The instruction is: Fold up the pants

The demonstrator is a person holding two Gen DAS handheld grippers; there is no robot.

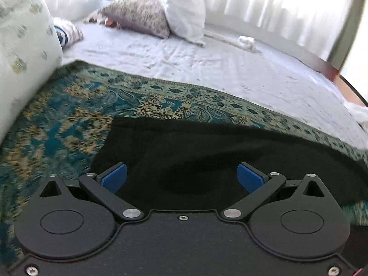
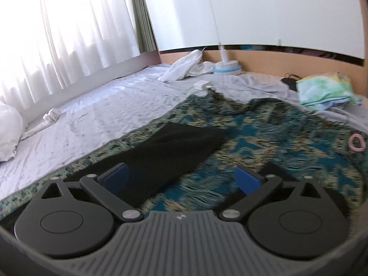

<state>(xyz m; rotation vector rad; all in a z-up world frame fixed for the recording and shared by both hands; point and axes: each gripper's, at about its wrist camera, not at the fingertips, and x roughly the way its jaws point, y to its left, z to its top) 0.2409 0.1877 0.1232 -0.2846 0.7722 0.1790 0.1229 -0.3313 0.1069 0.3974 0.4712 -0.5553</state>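
The black pants (image 1: 184, 151) lie flat on a teal and gold patterned cloth (image 1: 69, 105) spread on the bed. My left gripper (image 1: 182, 176) is open just above the pants near their left end, holding nothing. In the right wrist view a pant leg (image 2: 170, 147) stretches away to the left of centre over the patterned cloth (image 2: 287, 133). My right gripper (image 2: 181, 177) is open above that leg's near edge, its left finger over the black fabric and its right finger over the cloth. A small dark bit of fabric (image 2: 273, 168) shows by the right finger.
Pale blue bedsheet (image 1: 207, 69) beyond the cloth. Pillows (image 1: 142, 13) and a large cushion (image 1: 20, 46) at the head and left. White knotted cloth (image 2: 51, 116), white garment (image 2: 184, 66), round white device (image 2: 226, 67), folded green towel (image 2: 322, 92), pink hair tie (image 2: 356, 143).
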